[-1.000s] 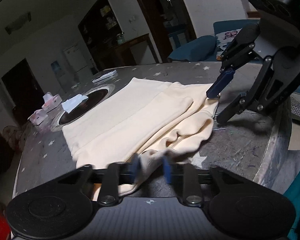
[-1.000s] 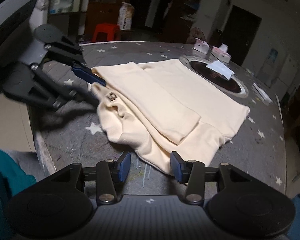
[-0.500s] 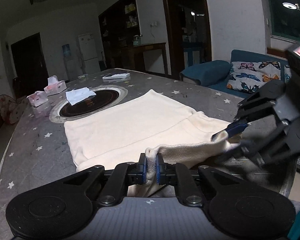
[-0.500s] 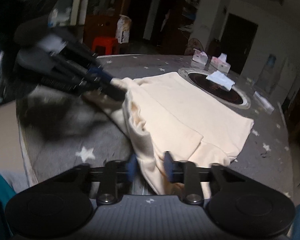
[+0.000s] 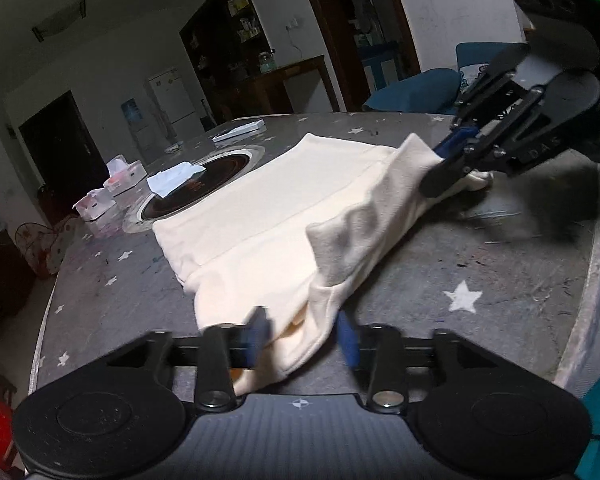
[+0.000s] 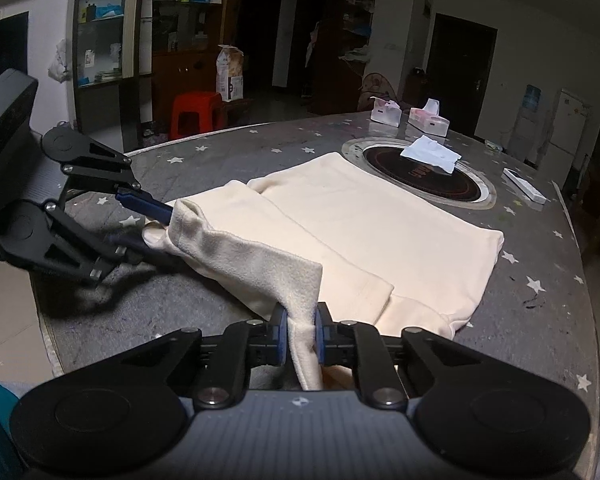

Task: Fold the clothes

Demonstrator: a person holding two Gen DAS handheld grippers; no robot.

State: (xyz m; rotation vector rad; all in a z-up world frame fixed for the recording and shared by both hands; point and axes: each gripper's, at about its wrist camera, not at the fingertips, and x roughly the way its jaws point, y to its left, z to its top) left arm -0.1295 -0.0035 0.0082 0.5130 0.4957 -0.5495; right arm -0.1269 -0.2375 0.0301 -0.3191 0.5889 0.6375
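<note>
A cream garment [image 5: 284,216] lies part-folded on the grey star-patterned table [image 5: 500,280]; it also shows in the right wrist view [image 6: 380,220]. My left gripper [image 5: 302,338] has its jaws apart around the garment's near edge, with cloth lying between them. In the right wrist view the left gripper [image 6: 148,224] sits at a lifted corner of the cloth. My right gripper [image 6: 302,330] is shut on a raised fold of the garment. In the left wrist view the right gripper [image 5: 444,168] holds the far corner off the table.
An inset round hotplate [image 6: 420,174] with a white tissue [image 6: 430,152] on it sits beyond the garment. Two tissue boxes [image 6: 408,114] and a flat white box [image 6: 524,186] lie farther back. The table's curved edge [image 5: 592,280] runs close on the right. A red stool [image 6: 196,114] stands on the floor.
My left gripper was shut on the cloth half a second ago and has opened. My right gripper has shut on a fold and lifted it.
</note>
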